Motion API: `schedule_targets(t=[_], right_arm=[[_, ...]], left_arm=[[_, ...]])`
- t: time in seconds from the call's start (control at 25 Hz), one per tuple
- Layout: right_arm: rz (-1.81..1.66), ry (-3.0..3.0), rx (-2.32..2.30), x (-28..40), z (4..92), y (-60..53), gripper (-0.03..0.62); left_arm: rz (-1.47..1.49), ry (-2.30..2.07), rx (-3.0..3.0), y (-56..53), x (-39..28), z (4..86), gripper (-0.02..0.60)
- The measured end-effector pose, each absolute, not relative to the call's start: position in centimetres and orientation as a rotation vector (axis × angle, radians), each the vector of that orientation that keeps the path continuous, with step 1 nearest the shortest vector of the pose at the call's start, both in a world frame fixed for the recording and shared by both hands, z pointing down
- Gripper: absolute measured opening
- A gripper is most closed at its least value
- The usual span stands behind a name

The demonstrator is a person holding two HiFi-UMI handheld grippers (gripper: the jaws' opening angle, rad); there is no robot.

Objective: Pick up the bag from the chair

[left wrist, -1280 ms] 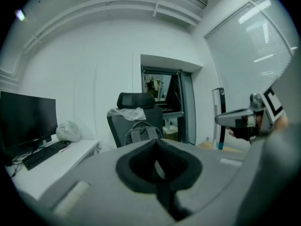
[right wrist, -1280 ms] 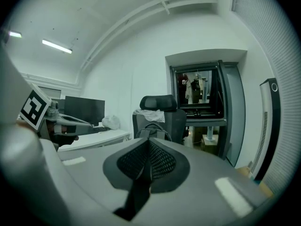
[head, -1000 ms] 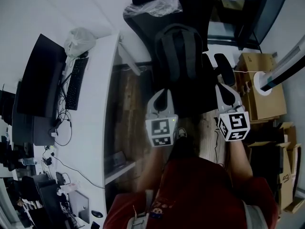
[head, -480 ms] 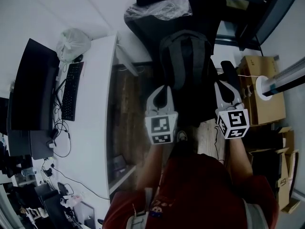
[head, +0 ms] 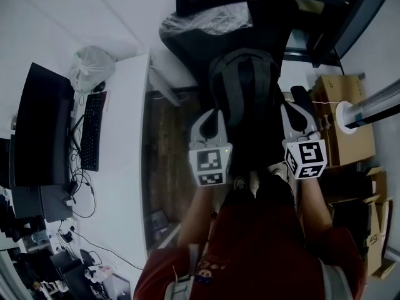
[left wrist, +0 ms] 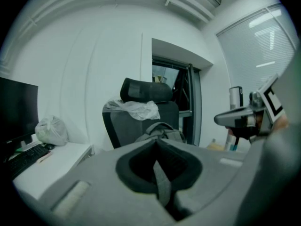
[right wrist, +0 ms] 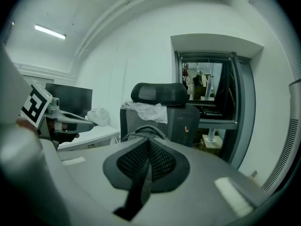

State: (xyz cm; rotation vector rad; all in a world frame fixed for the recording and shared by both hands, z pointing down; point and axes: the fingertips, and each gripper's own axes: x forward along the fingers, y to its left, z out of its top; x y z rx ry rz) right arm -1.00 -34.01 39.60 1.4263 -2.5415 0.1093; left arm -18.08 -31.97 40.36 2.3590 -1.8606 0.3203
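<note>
Nearest you, your red shirt (head: 269, 245) fills the bottom centre of the head view; just above it, left of centre, your left gripper (head: 215, 114) has its jaws pressed together with nothing between them; right of centre, your right gripper (head: 291, 109) is closed and empty in the same way. Between and just beyond the two gripper tips, the dark bag (head: 244, 95) stands upright on the seat of the black chair (head: 184, 49), leaning against the backrest in the upper middle of the frame. Whether either gripper touches the bag, you cannot tell. Crumpled clear plastic (head: 209, 17) drapes over the top of the chair. Along the left side runs the white tabletop (head: 125, 142), carrying a keyboard (head: 92, 130), a monitor (head: 40, 127) and a white plastic sack (head: 90, 67); cardboard boxes (head: 340, 124) stand at the right edge.
</note>
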Motion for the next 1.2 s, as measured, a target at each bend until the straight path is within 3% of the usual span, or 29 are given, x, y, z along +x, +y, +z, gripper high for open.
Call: schedule_targets(t=[1.0, 1.08, 1.2], right_arm=[[0.151, -2.638, 1.203, 0.2, 43.1, -48.9, 0.003], [0.153, -2.638, 1.184, -0.1, 43.7, -49.6, 0.012], [0.168, -2.634, 1.143, -0.6, 44.8, -50.9, 0.076]], left_arm=[[0.404, -2.002, 2.196, -44.3, -16.2, 42.7, -0.002], [0.421, -1.994, 2.188, -45.0, -16.3, 43.5, 0.04], [0.431, -1.969, 2.181, -46.4, -16.4, 44.7, 0.099]])
